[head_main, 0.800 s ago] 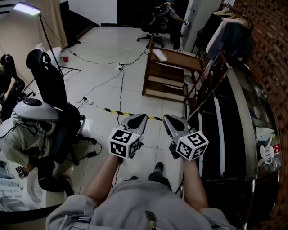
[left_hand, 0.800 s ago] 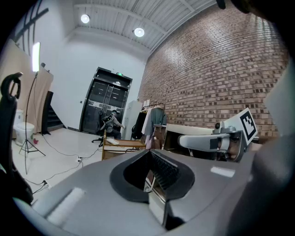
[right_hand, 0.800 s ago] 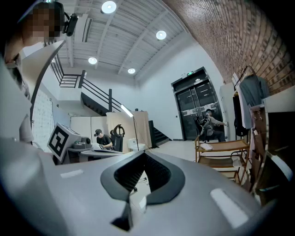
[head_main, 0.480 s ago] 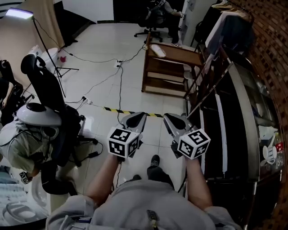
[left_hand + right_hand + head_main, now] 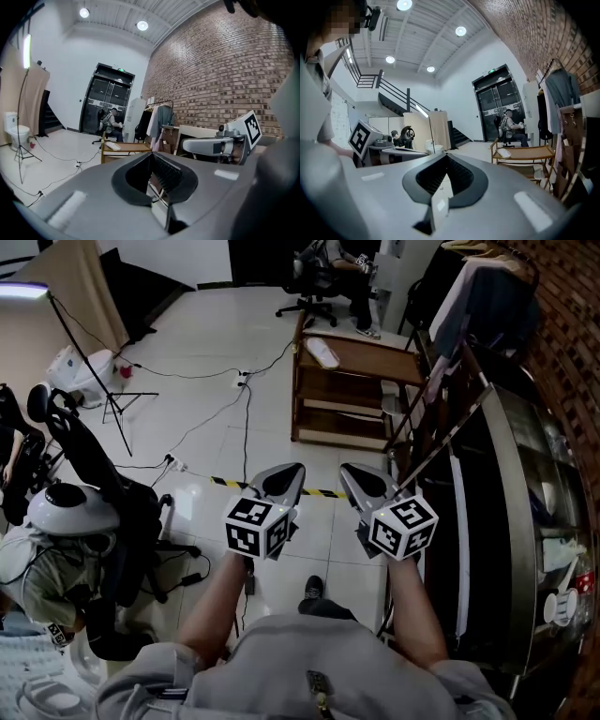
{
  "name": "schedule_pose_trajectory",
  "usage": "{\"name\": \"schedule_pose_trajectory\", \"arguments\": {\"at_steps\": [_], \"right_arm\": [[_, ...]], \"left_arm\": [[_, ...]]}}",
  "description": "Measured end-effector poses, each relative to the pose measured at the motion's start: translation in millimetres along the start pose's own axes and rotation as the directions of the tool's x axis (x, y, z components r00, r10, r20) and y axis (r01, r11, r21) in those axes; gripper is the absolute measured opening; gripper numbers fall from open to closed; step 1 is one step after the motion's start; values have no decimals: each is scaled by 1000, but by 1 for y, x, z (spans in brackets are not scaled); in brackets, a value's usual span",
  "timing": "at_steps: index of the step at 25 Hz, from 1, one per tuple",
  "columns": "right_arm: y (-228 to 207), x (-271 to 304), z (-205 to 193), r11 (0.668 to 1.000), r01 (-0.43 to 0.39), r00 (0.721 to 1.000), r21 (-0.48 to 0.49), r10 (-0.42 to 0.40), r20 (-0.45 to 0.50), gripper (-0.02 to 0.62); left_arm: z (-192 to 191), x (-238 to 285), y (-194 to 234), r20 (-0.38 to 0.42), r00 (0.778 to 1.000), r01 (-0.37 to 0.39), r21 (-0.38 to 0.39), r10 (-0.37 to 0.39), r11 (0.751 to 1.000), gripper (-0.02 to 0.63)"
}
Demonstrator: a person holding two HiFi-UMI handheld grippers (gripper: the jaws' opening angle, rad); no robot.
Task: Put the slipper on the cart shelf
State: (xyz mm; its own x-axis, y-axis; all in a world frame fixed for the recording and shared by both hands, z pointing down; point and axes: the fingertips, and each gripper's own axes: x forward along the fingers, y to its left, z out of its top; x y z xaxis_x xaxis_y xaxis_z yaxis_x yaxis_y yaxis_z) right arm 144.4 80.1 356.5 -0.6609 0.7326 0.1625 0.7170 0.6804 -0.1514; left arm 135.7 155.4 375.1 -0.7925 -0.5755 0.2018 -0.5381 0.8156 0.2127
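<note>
A white slipper [image 5: 322, 353] lies on the top shelf of a wooden cart [image 5: 380, 362] across the tiled floor, well ahead of both grippers. My left gripper [image 5: 284, 477] and right gripper [image 5: 357, 479] are held side by side at waist height, pointing toward the cart, both shut and empty. In the left gripper view the slipper [image 5: 112, 146] rests on the cart [image 5: 133, 148] in the distance, beyond the left gripper [image 5: 151, 154]. The right gripper view shows the slipper [image 5: 505, 153] on the cart [image 5: 534, 151], past the right gripper [image 5: 446, 157].
A black office chair [image 5: 89, 460] and a seated person [image 5: 56, 559] are at the left. Cables and a yellow-black tape strip [image 5: 225, 482] cross the floor. A clothes rack [image 5: 483, 301] and dark counter [image 5: 487, 521] line the right. Another person sits on a chair [image 5: 328, 263] behind the cart.
The view has shifted forward: the chair and seated person at the left have slid down and back. Both grippers keep the same pose, shut.
</note>
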Motion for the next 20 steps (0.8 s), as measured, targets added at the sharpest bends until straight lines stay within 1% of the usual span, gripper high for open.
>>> {"name": "schedule_pose_trajectory", "arguments": {"at_steps": [6,12,16,20], "right_arm": [[-72,22,28,1000,-15,1000,-15,15,19,0],[-122,53,47,999,-36,999,-21,36,36,0],[-151,77,50,1000,-24,999,-19,25,42,0],[-178,109,48,1000,2,1000,-16,-1,27,0]], "left_arm": [[33,69,8,8,1000,-20,14,20,1000,8],[55,116,32,6,999,-45,28,45,999,8],[60,148,53,8,999,-38,26,38,999,8],[62,183,79,8,1000,-9,15,8,1000,8]]}}
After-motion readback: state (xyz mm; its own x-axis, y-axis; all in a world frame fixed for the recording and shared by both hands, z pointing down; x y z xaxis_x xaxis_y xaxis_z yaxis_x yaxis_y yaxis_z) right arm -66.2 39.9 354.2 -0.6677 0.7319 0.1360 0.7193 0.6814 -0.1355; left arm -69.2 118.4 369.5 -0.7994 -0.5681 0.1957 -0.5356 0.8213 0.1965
